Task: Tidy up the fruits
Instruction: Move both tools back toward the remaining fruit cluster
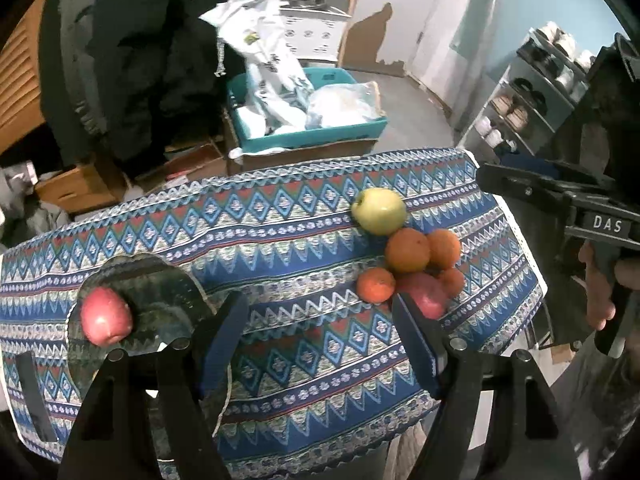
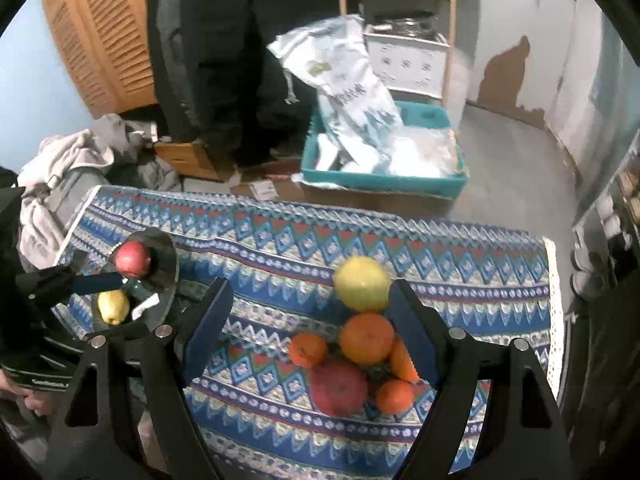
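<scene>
Patterned cloth [image 2: 280, 248] fills mid-frame — fruit pile [image 2: 360, 344] lower right, glass bowl [image 2: 168, 264] left holding a red apple [image 2: 133, 259]. Left gripper [image 1: 320, 344] and right gripper [image 2: 308, 328] both gape, empty.

Pretty dim indoor light, colours kinda washed out — heavy fisheye bending and black corners, soft blur beyond the jaws, sharper between them.
</scene>
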